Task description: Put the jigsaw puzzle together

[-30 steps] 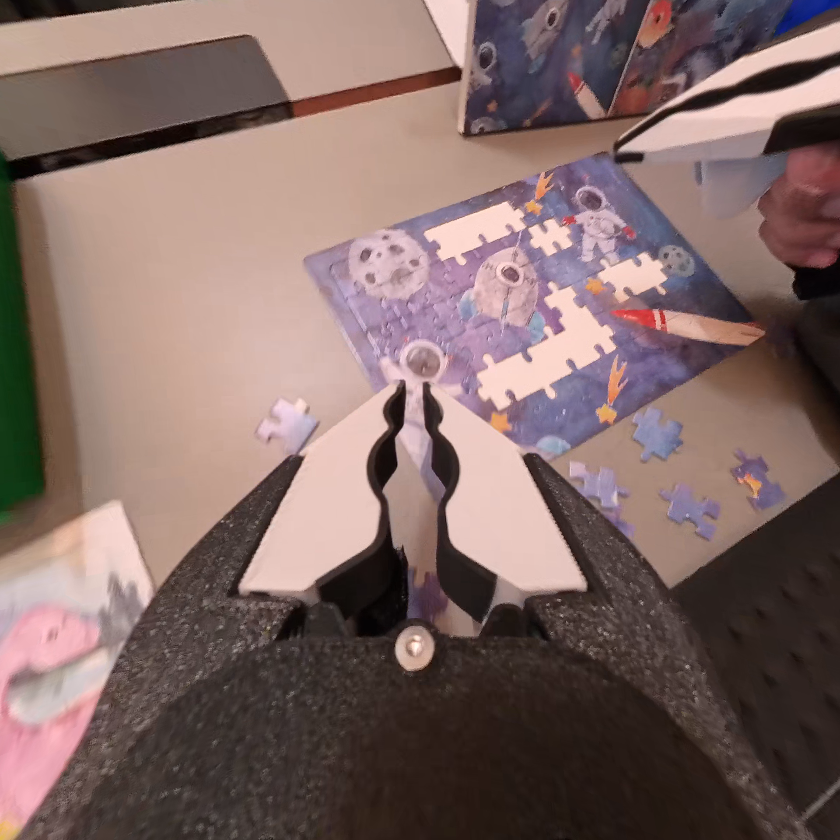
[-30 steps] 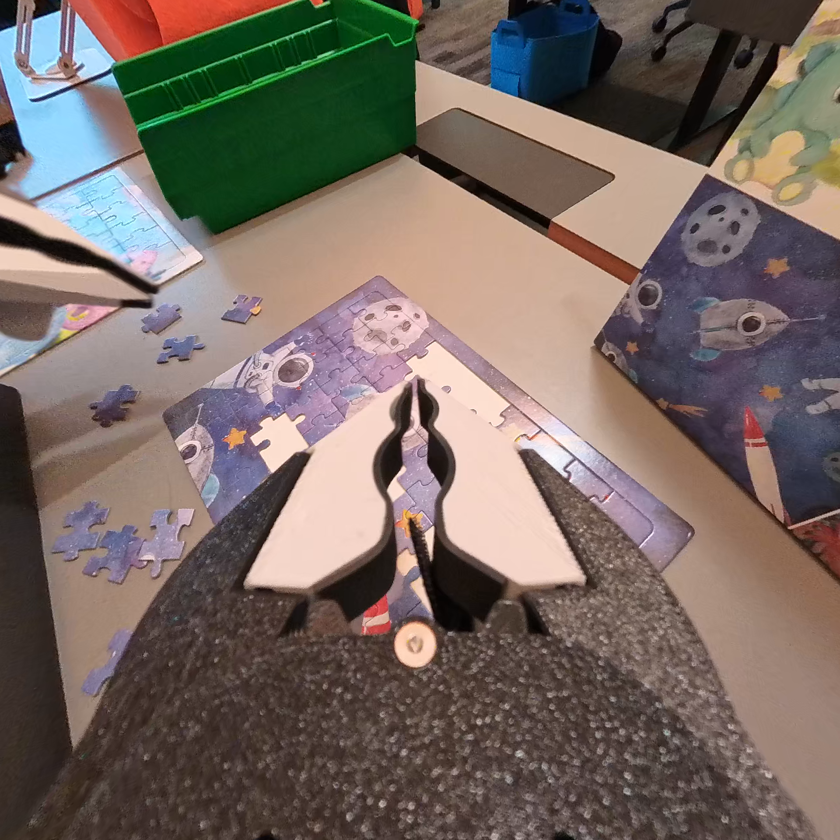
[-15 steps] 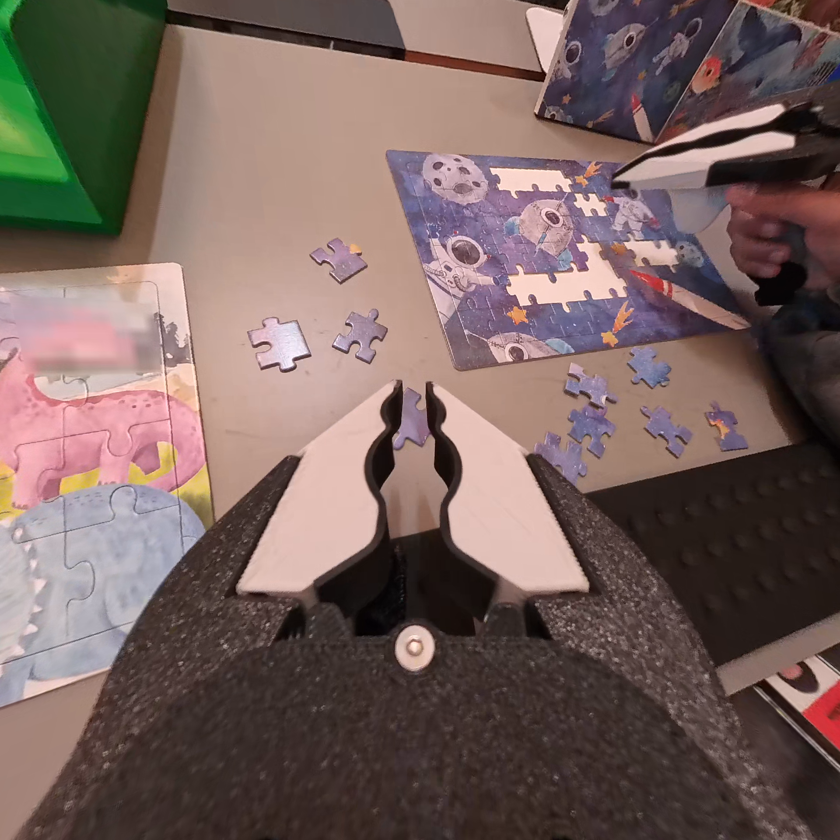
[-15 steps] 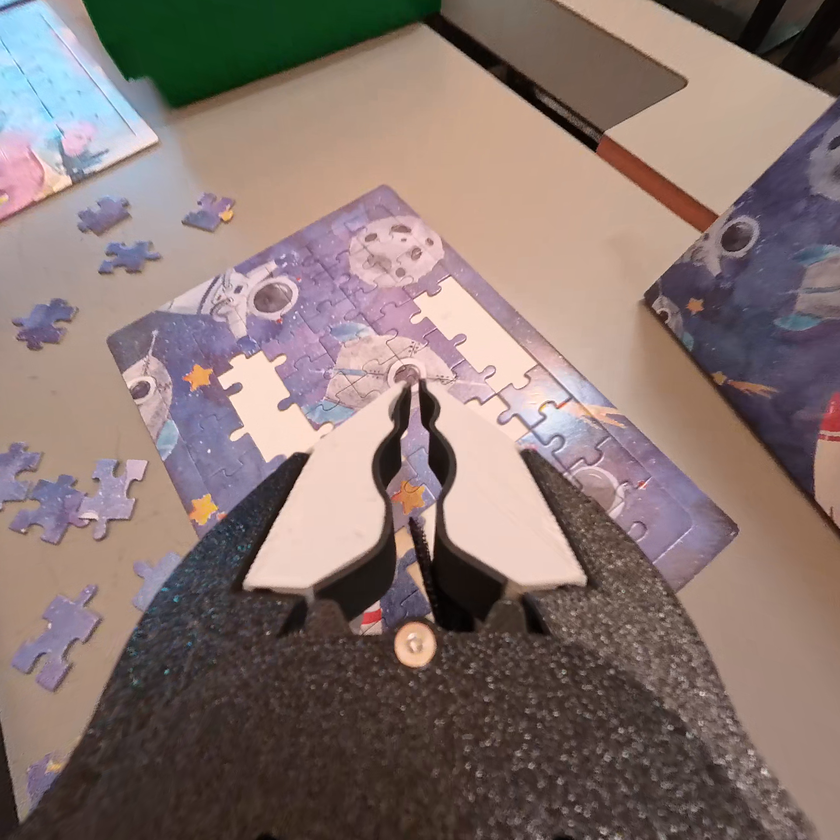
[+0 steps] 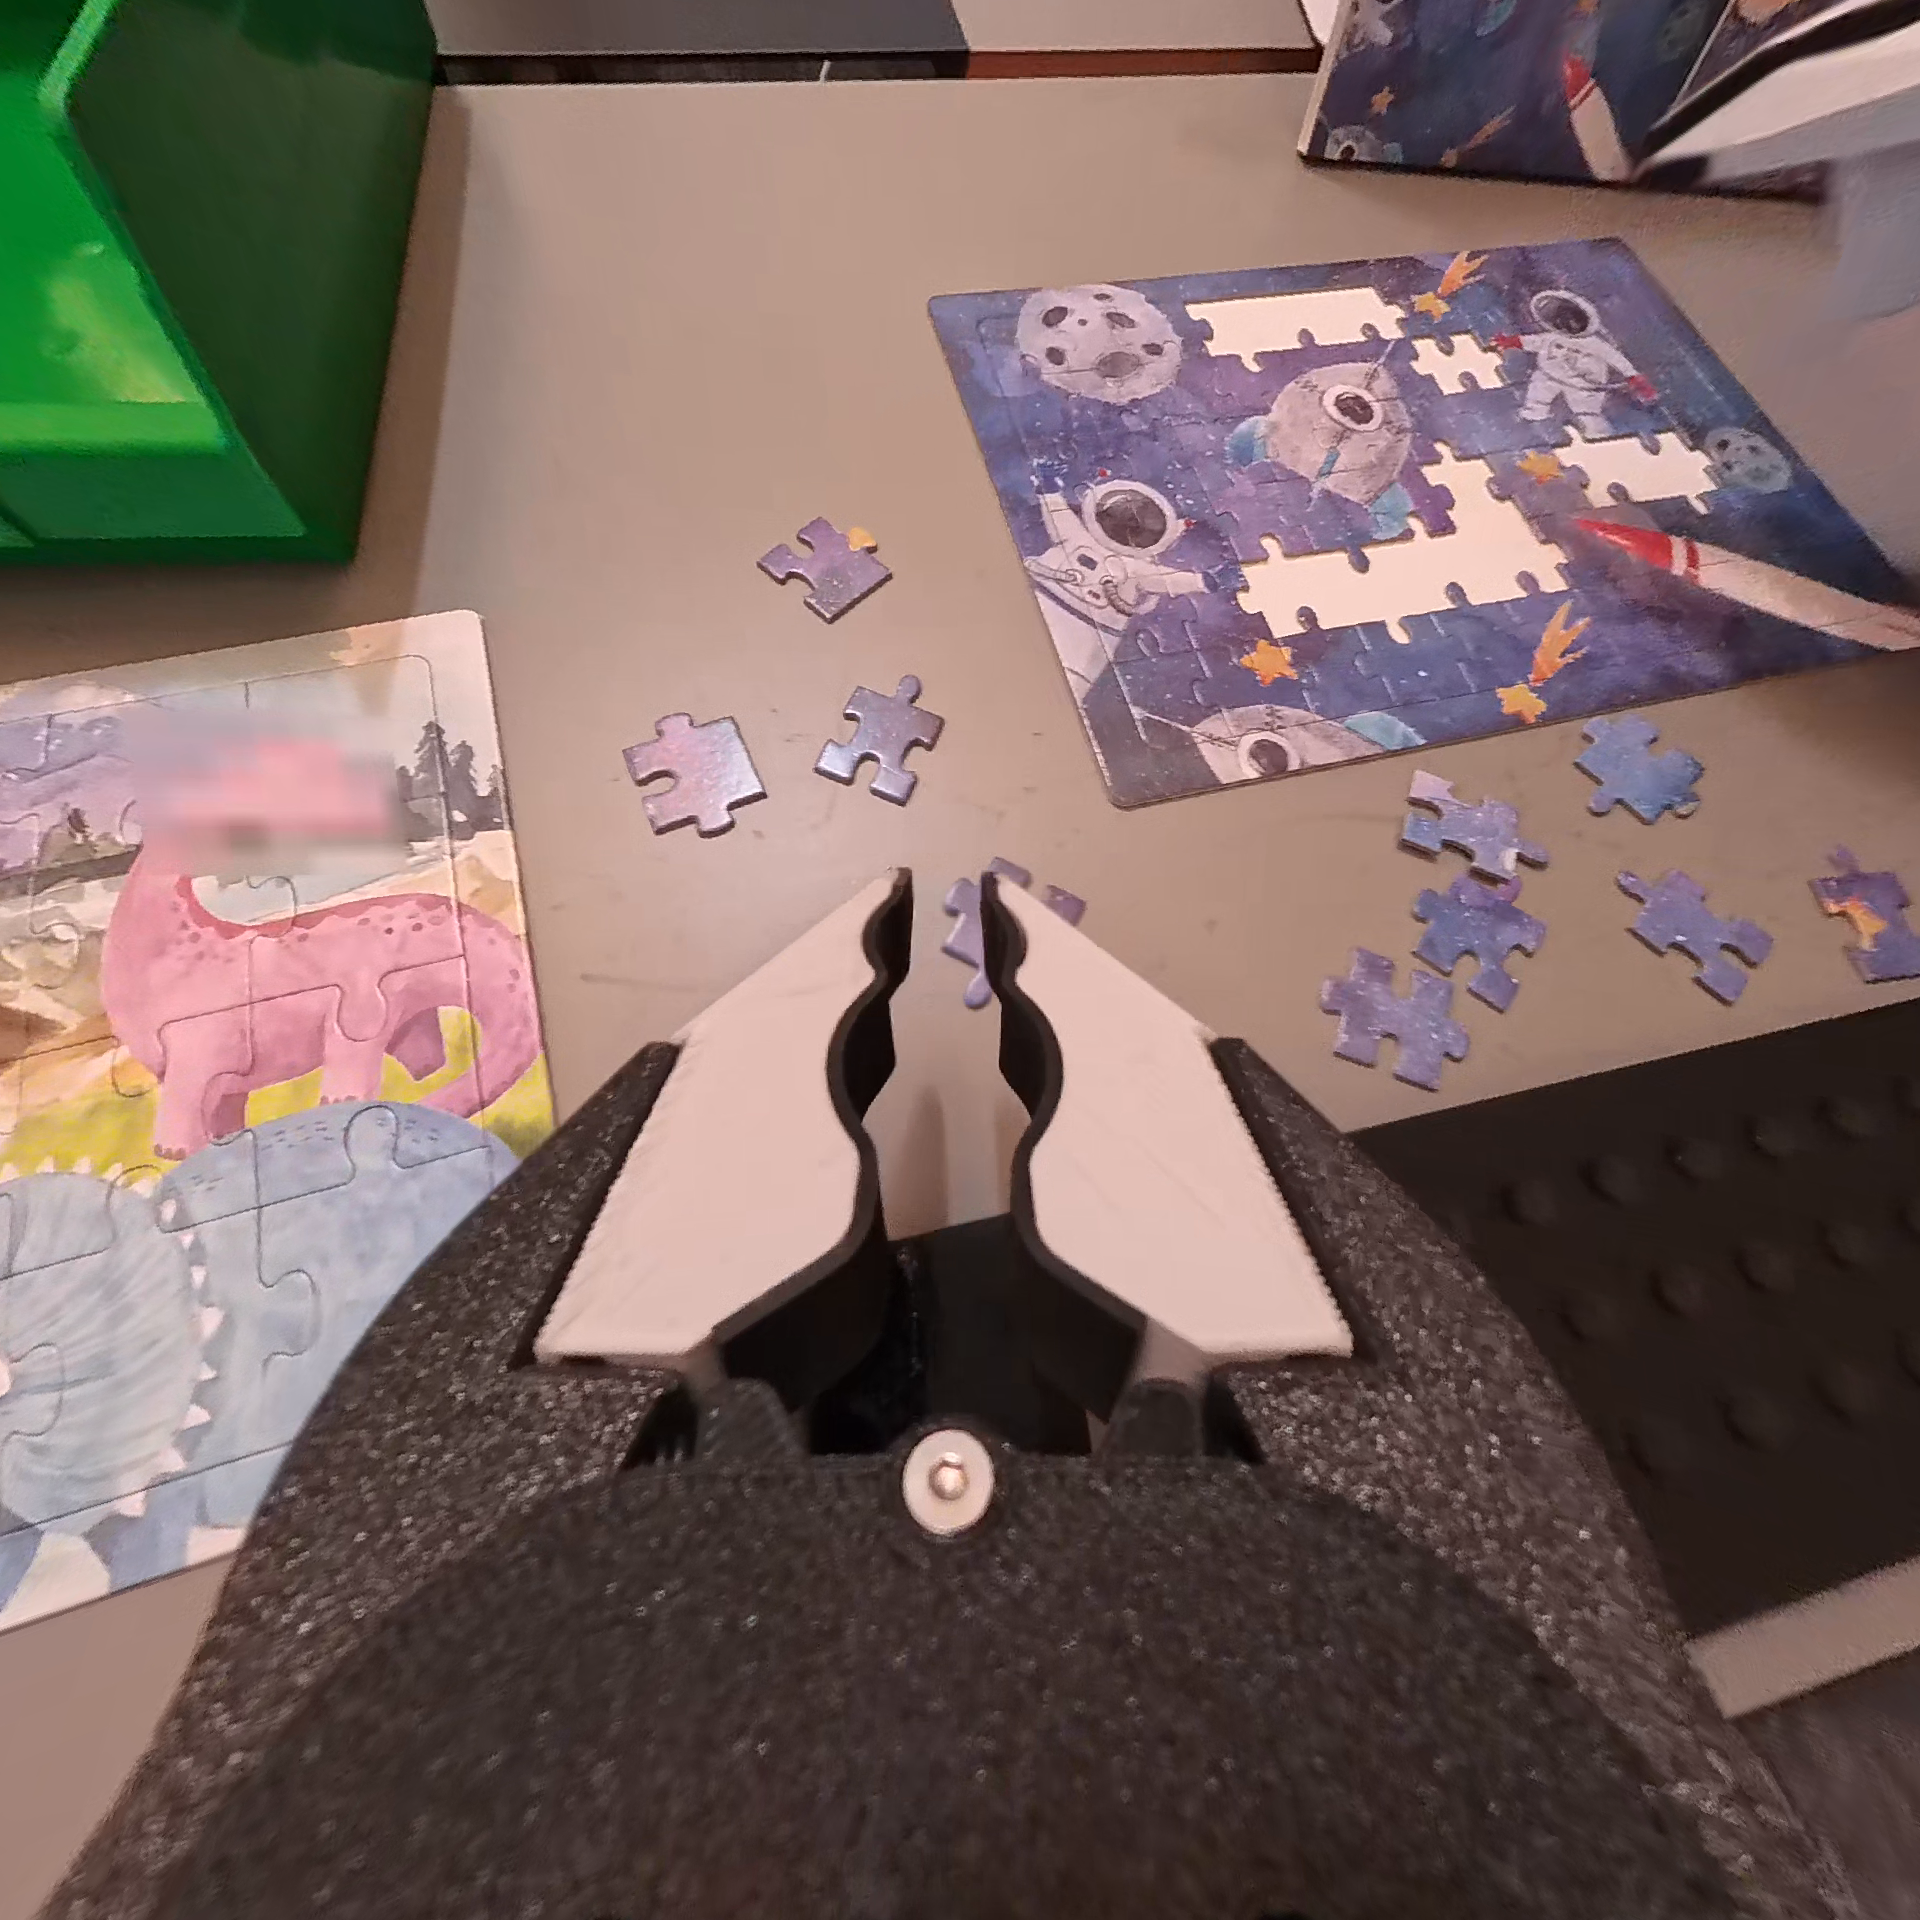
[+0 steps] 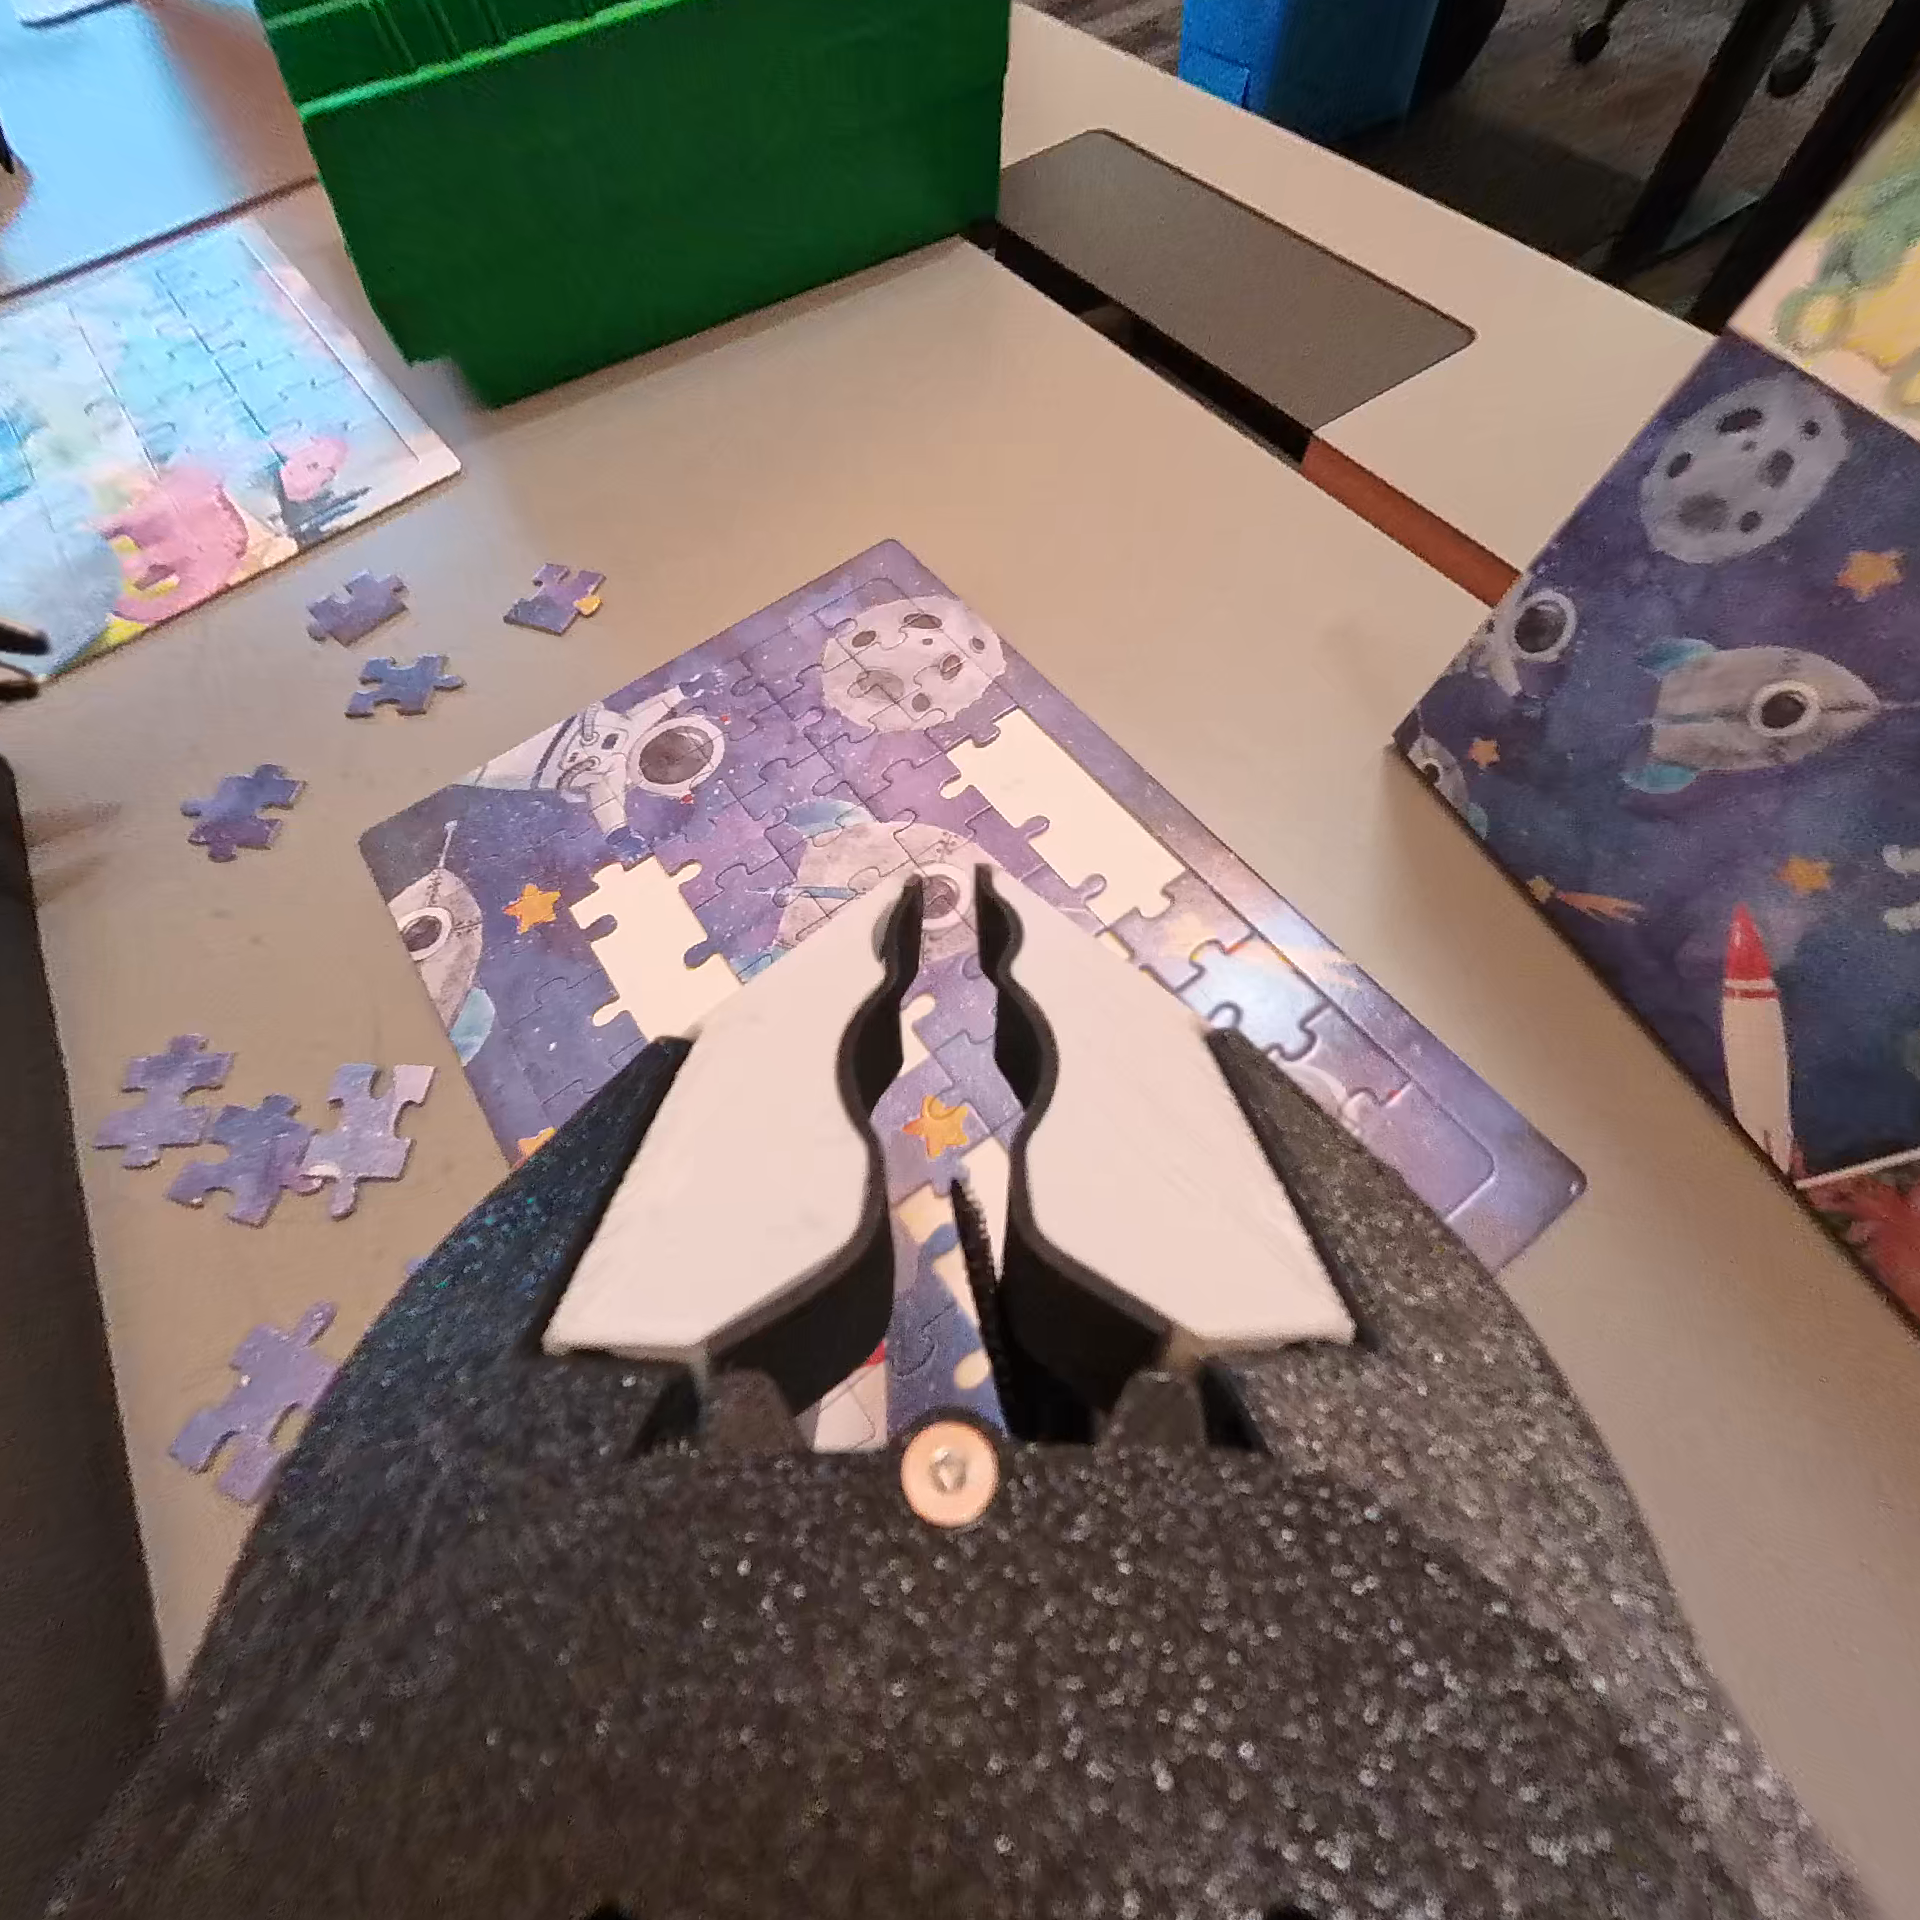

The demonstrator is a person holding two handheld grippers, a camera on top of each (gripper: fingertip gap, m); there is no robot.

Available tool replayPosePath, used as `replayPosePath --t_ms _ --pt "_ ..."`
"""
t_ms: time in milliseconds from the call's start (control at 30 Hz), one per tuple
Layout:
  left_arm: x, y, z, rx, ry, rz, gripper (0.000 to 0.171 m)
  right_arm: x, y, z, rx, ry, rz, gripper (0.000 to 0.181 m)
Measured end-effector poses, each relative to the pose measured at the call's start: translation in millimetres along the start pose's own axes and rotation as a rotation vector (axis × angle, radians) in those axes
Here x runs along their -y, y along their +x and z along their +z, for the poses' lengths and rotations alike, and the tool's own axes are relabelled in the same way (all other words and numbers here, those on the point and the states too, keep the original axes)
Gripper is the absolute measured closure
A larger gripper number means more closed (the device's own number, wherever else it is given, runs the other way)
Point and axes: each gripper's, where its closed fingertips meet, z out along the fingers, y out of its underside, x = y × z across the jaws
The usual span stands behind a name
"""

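Here the left gripper hangs over a loose purple piece on the table, its jaws slightly spread and holding nothing — the piece shows in the gap. To grip it well, I'd lower squarely so both tips straddle an edge, since flat card gives little to catch. Farther off, the space puzzle lies with white gaps unfilled; the right gripper hovers above it, narrowly parted, empty.
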Motion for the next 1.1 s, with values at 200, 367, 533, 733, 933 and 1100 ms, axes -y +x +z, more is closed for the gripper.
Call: replayPosePath --t_ms 200,367,533,733,933,1100 --pt "7 -10 2 -0.031 -0.012 0.038 0.151 -15 -14 -28 0.047 0.017 0.107 0.169" --pt "11 -23 18 -0.012 -0.108 0.124 0.144 -27 -26 -66 -0.022 0.021 0.096 0.168" --pt "19 -16 62 -0.133 -0.196 0.418 0.138 -49 -40 -96 -0.065 0.131 0.145 0.169" --pt "34 -45 114 -0.229 -0.294 0.522 0.131 -50 -51 -108 0.0 0.266 0.149 0.168" --pt "32 -49 127 -0.362 -0.332 0.48 0.127 -50 -52 -107 0.084 0.287 0.2 0.165" --pt "34 -49 129 -0.388 -0.305 0.448 0.133 -53 -60 -102 0.127 0.262 0.187 0.164"
